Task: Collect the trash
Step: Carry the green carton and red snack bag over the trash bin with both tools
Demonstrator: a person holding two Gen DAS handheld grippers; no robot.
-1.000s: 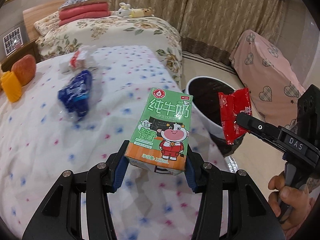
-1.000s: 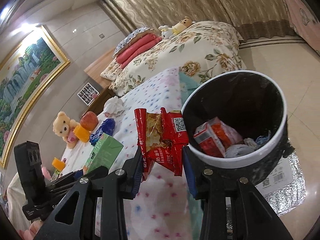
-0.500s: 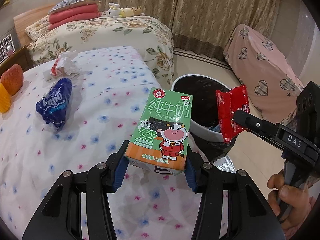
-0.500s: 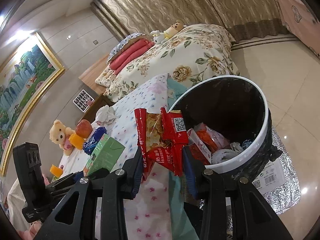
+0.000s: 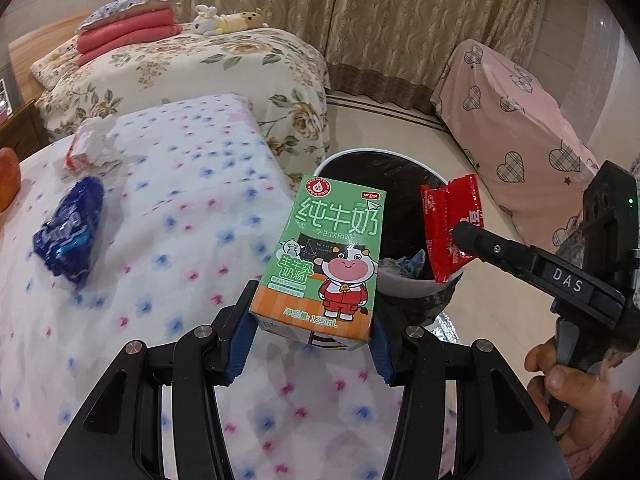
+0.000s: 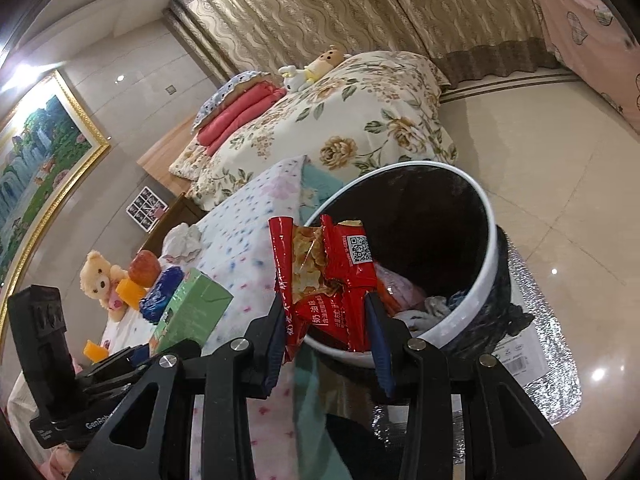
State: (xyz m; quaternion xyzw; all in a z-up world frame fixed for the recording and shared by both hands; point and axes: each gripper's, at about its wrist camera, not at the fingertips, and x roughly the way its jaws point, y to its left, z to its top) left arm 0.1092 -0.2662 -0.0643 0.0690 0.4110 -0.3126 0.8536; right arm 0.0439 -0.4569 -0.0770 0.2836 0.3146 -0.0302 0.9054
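Milk carton (image 5: 328, 260) in green sits pinched upright between the blue pads of our left gripper (image 5: 312, 334), held above the spotted bedspread (image 5: 160, 208) just beside the bin (image 5: 404, 288). Our right gripper (image 6: 326, 320) is clamped on a red snack wrapper (image 6: 328, 276) at the white rim of the bin, over the rubbish already lying inside. Behind on the bedspread we see a blue packet (image 5: 70, 232) and a crumpled tissue (image 5: 90, 144), well apart from both grippers.
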